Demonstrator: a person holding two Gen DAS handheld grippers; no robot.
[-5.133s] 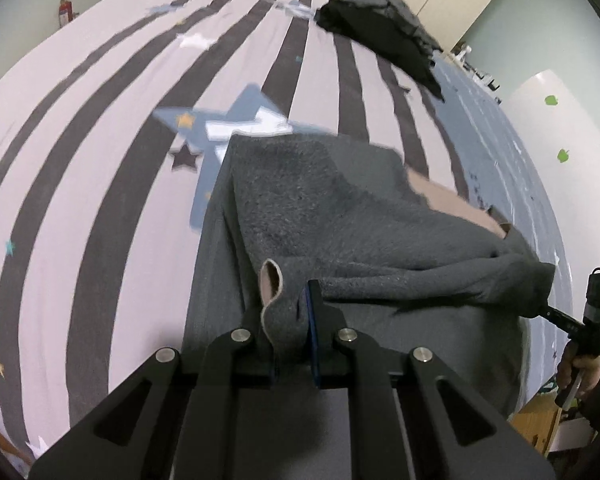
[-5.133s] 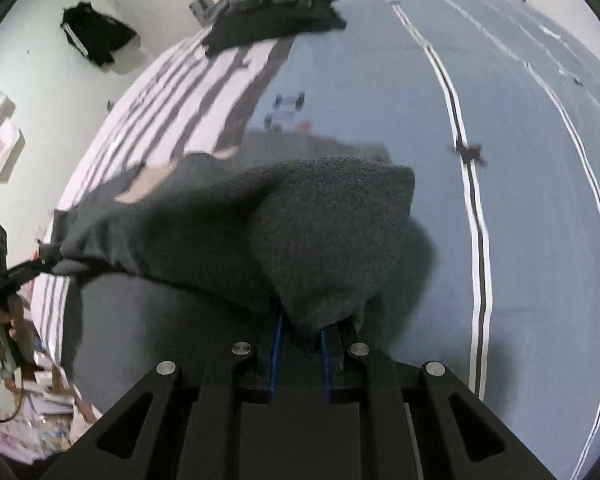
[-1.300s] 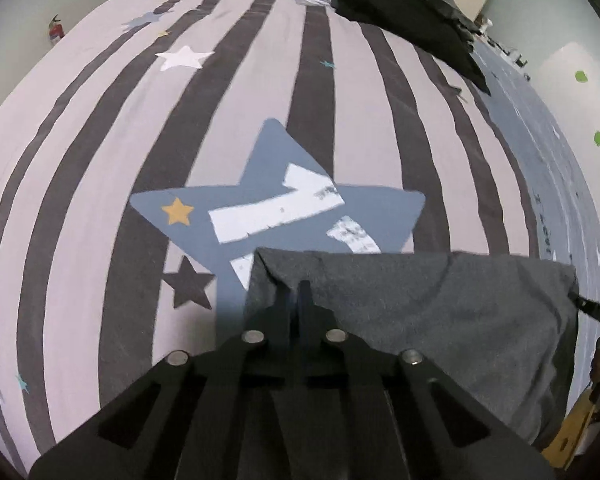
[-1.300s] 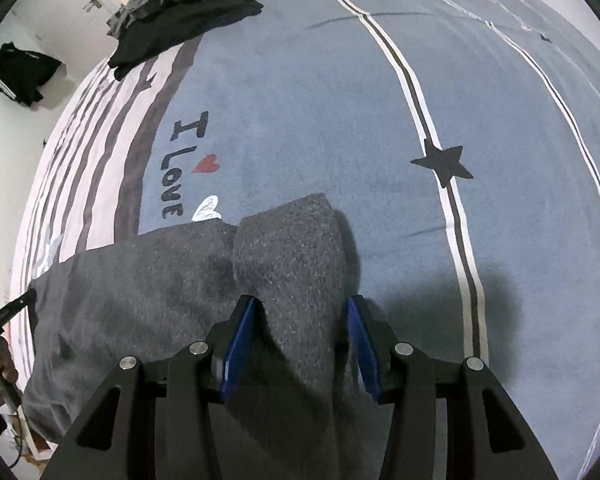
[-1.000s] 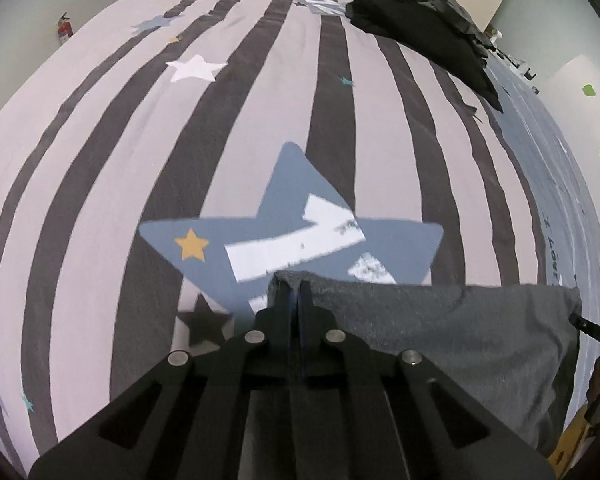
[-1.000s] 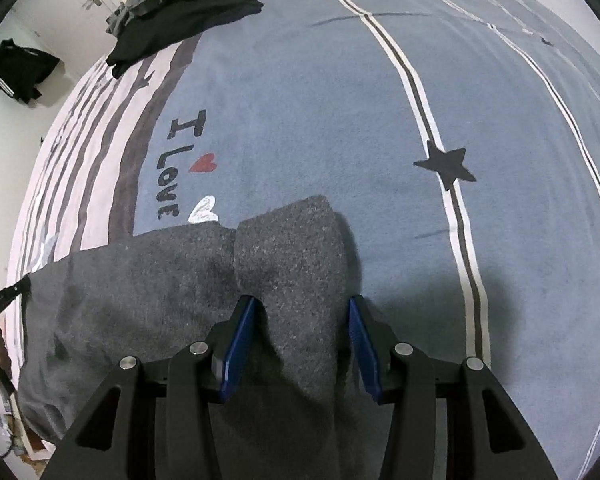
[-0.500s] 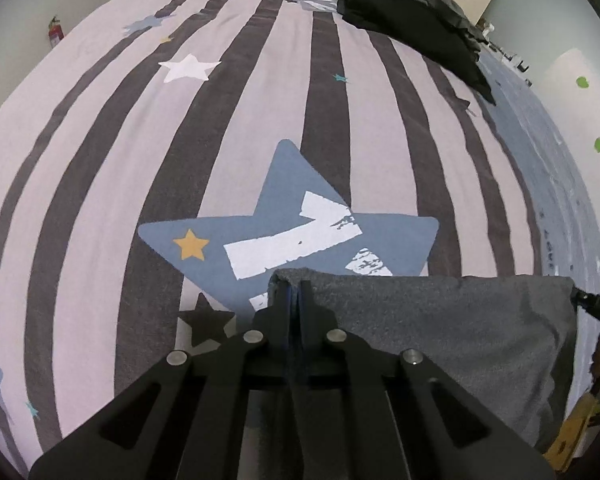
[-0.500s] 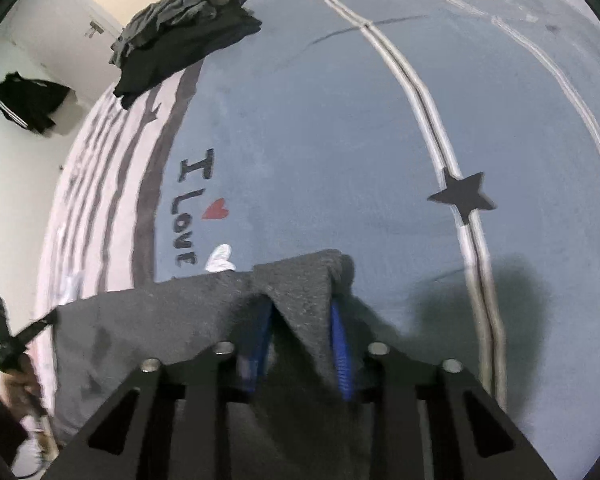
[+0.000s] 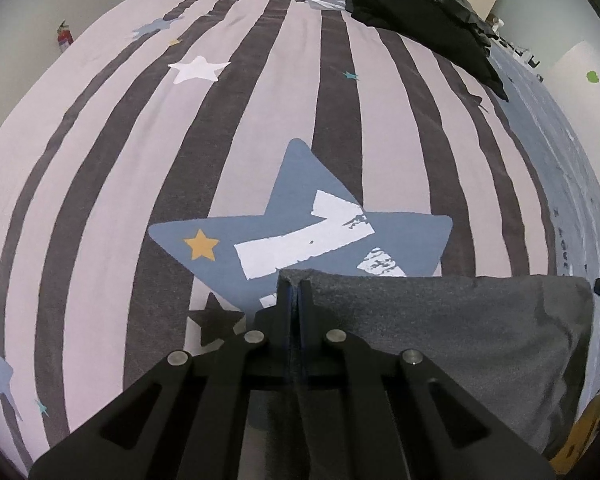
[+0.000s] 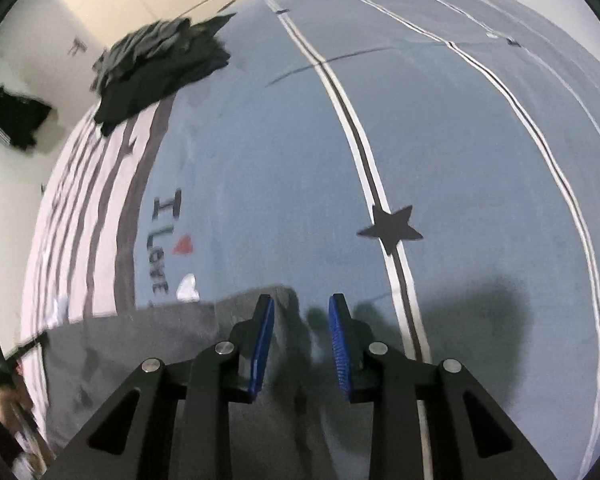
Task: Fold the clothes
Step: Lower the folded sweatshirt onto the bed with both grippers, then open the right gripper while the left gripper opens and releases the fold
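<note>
Grey knit garment point(image 9: 440, 320) lies flat as a folded rectangle at the bed's point(image 9: 140, 140) near edge. Left gripper point(image 9: 295, 292) has its jaws closed, pinching the fold's left corner. Right gripper point(image 10: 301, 320) hovers with jaws open and empty beside the right corner. A dark heap point(image 10: 160, 64) at the far edge seems left to fold.

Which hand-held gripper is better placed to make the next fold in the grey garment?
The left hand-held gripper, probably: its jaws are shut on a corner of the grey garment. The right hand-held gripper is open and grips nothing, just off the garment's other corner, so it would first have to regrasp.
</note>
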